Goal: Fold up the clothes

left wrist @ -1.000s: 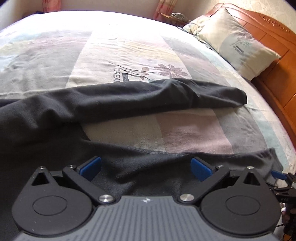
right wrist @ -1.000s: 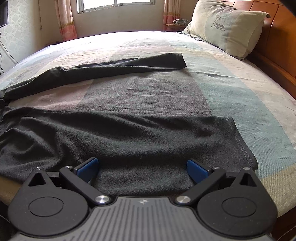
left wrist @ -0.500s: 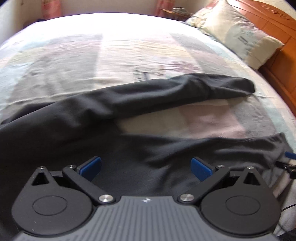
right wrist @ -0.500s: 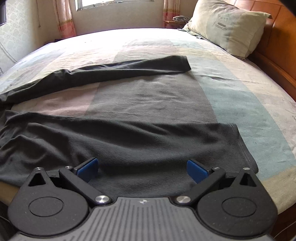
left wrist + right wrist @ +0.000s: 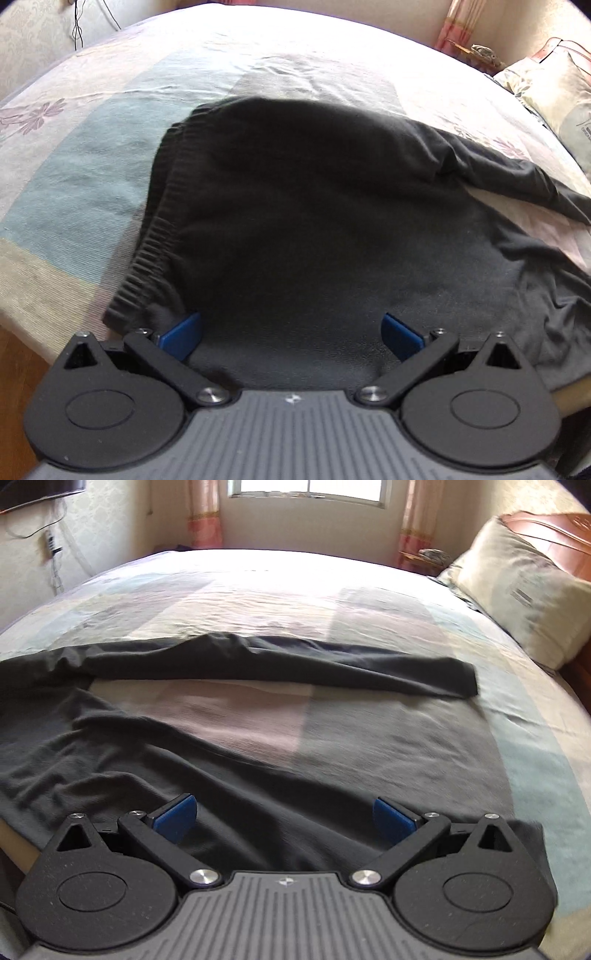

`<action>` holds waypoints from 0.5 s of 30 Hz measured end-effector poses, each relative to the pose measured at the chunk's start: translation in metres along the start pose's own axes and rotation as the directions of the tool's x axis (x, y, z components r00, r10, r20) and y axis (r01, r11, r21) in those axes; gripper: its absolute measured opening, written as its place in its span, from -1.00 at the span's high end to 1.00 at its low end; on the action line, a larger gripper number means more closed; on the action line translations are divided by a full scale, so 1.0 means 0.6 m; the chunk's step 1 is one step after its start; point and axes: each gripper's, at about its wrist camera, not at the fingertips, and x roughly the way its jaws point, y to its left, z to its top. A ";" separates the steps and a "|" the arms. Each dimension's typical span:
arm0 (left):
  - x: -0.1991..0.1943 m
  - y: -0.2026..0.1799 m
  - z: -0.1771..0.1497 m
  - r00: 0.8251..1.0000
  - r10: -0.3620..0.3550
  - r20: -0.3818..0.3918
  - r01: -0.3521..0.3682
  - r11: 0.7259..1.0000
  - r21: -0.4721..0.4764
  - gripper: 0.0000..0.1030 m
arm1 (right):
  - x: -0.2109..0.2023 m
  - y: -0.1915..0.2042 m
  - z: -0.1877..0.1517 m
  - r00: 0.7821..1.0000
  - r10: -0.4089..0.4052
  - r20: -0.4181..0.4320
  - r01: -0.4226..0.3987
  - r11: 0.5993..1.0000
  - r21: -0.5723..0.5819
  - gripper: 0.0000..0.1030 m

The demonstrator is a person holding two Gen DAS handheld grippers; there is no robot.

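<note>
Swinging left since a second ago, left hand-held gripper (image 5: 291,332) now faces the black trousers' (image 5: 314,221) waistband (image 5: 147,243); both jaws apart, right hand-held gripper (image 5: 282,816) over the near leg—grasp pending.

Home bedroom, bed (image 5: 369,602), pillow (image 5: 517,590), wooden headboard (image 5: 550,520), curtained window (image 5: 306,491)

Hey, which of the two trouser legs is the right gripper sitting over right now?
The near leg, the one along the bed's front edge under the open right gripper. The far leg lies apart, stretched toward the pillow, with bedspread showing between them.
</note>
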 end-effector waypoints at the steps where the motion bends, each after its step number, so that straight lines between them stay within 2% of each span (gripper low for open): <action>1: -0.004 0.004 0.007 1.000 -0.012 0.023 0.012 1.000 -0.007 -0.98 | 0.004 0.012 0.008 1.000 0.019 0.002 -0.019 1.000 -0.013 -1.00; 3: -0.010 0.013 0.021 0.997 -0.037 0.062 0.039 0.999 -0.022 -0.98 | 0.012 0.039 0.025 0.998 0.060 0.006 -0.060 0.998 -0.036 -1.00; 6: 0.008 0.027 0.032 0.994 -0.090 0.054 0.094 0.993 -0.069 -0.98 | 0.021 0.081 0.051 0.990 0.137 0.010 -0.136 0.988 -0.073 -1.00; 8: 0.012 0.028 0.022 0.995 -0.086 0.050 0.089 0.993 -0.071 -0.98 | 0.028 0.109 0.067 0.982 0.190 0.008 -0.188 0.977 -0.102 -1.00; 13: 0.002 0.033 0.010 0.994 -0.102 0.046 0.106 0.990 -0.089 -0.98 | 0.052 0.175 0.111 0.943 0.332 -0.015 -0.329 0.925 -0.188 -1.00; 15: -0.012 0.036 0.014 0.992 -0.103 0.071 0.109 0.989 -0.098 -0.98 | 0.071 0.206 0.134 0.922 0.385 -0.027 -0.381 0.896 -0.229 -1.00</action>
